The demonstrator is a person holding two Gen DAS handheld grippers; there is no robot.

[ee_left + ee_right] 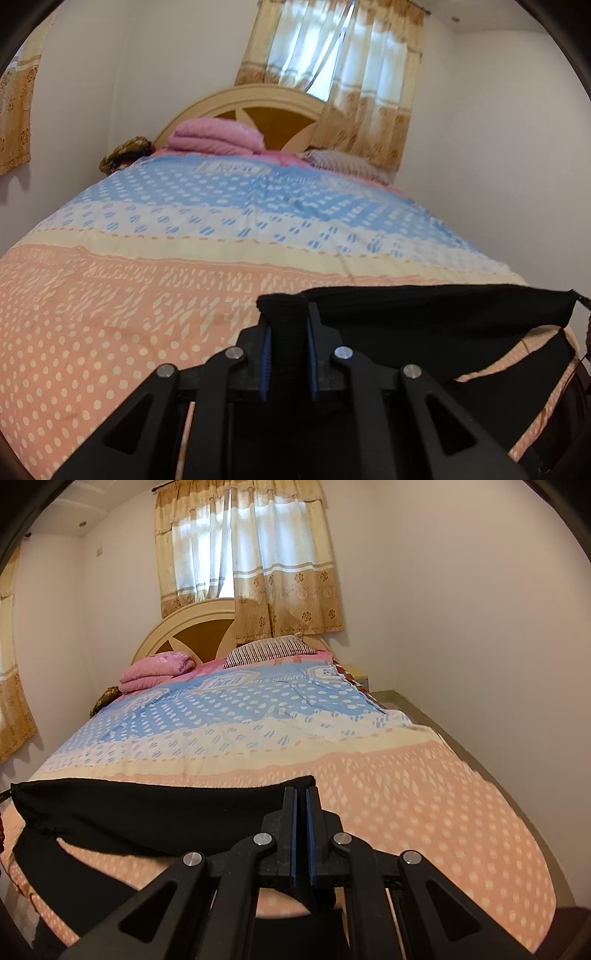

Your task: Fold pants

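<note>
A: Black soft cloth, these pants (424, 310), light and limp, sagging above the bed (147, 295).
B: Left gripper (288, 332) and right gripper (303, 812), jaws clamped on opposite corners; hold the thick hem there.

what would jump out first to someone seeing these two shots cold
The black pants stand out first, stretched taut low in both views, one end pinched by the left gripper, the other by the right gripper, above the near end of the bed. Next comes the quilt, peach dots near, blue dots farther. At the far end sit a folded pink blanket, the headboard and the curtains.
</note>
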